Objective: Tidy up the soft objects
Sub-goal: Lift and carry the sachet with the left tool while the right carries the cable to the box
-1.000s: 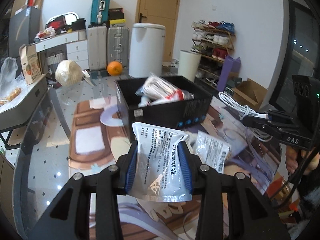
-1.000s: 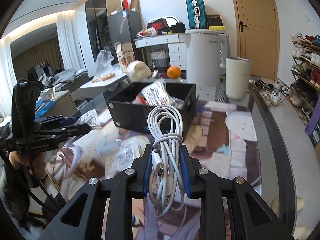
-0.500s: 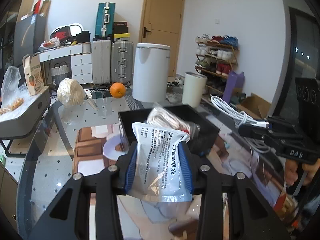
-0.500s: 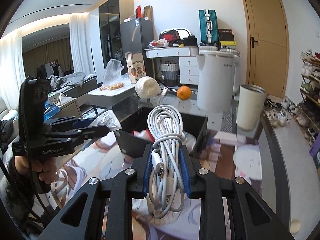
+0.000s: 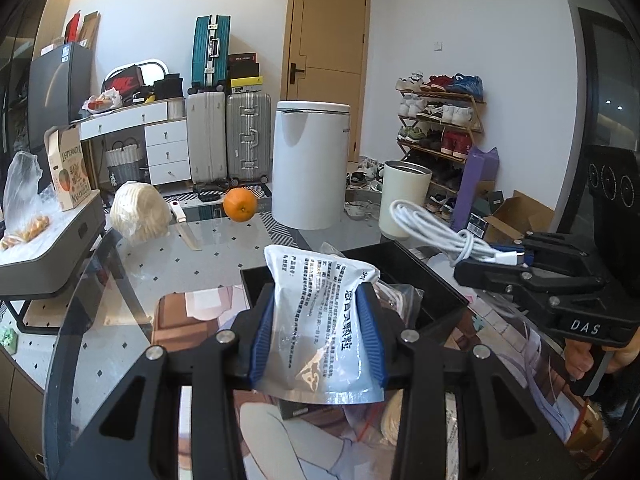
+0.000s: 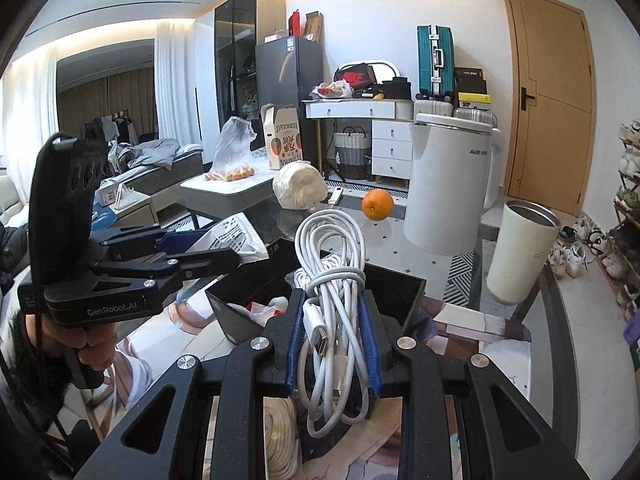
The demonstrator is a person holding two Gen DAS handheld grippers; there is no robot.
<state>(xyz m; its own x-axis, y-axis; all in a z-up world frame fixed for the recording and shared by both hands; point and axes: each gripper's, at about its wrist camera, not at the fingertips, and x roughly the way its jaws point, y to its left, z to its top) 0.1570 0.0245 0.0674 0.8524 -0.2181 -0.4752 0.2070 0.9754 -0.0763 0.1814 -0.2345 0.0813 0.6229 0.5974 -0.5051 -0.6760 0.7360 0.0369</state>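
My left gripper is clamped on a silver foil pouch, blue pads pressing both of its side edges, and my right gripper is closed tight on a coiled white cable. Both loads hang above the near side of the open black box, which already holds bagged items and sits on the printed mat over the glass table. The pouch stands upright, long axis running near to far along the fingers, its crumpled top leaning toward the box. The cable bundle's long axis also follows the fingers, loops pointing far, its plug lying between the pads. My worry is the pouch: it is soft and slick, held only by its edges, so it could buckle and slip out short of the box. The cable's lower loops dangle loose beneath the jaws and may snag the near wall as I carry it over. With the two grippers close together, they could knock each other above the opening.
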